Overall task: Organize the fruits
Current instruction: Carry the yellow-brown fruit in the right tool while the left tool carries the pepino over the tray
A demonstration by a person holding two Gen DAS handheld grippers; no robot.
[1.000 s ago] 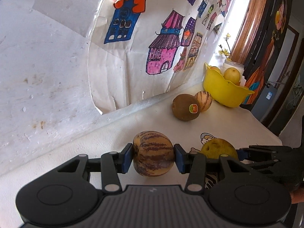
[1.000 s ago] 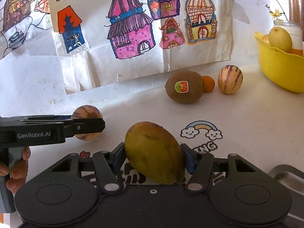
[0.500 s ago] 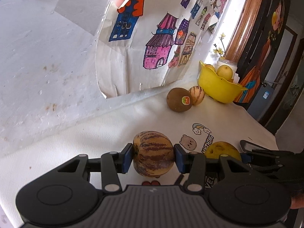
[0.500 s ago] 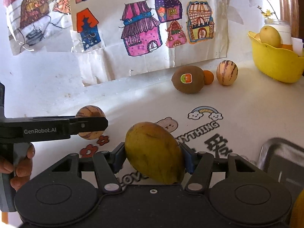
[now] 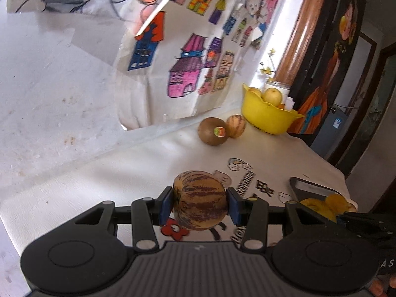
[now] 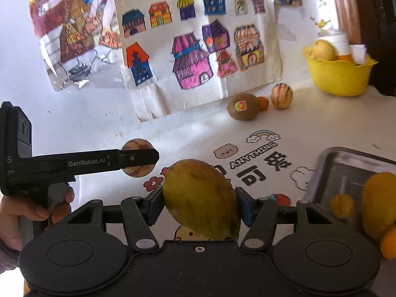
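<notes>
My left gripper [image 5: 200, 204] is shut on a round striped melon [image 5: 199, 200], held above the printed tablecloth; the same gripper [image 6: 138, 159] and its striped melon [image 6: 136, 170] show at the left of the right wrist view. My right gripper [image 6: 200, 204] is shut on a yellow-green mango [image 6: 201, 198], carried in the air. A metal tray [image 6: 346, 159] at the right holds yellow fruits [image 6: 380, 203]. A brown kiwi [image 6: 243, 106] with a sticker, a small orange [image 6: 263, 103] and a second striped melon [image 6: 282, 96] lie by the wall.
A yellow bowl [image 6: 339, 76] with pale fruit [image 6: 323, 50] stands at the far right corner, a white jar behind it. Drawings of houses hang on the wall. A person's hand [image 6: 32, 212] grips the left tool's handle. The table's right edge [image 5: 329, 165] drops off near the tray [image 5: 311, 188].
Both grippers have drawn back from the wall and risen a little with their fruits. The kiwi group now looks farther off, and the metal tray has come into view at the right.
</notes>
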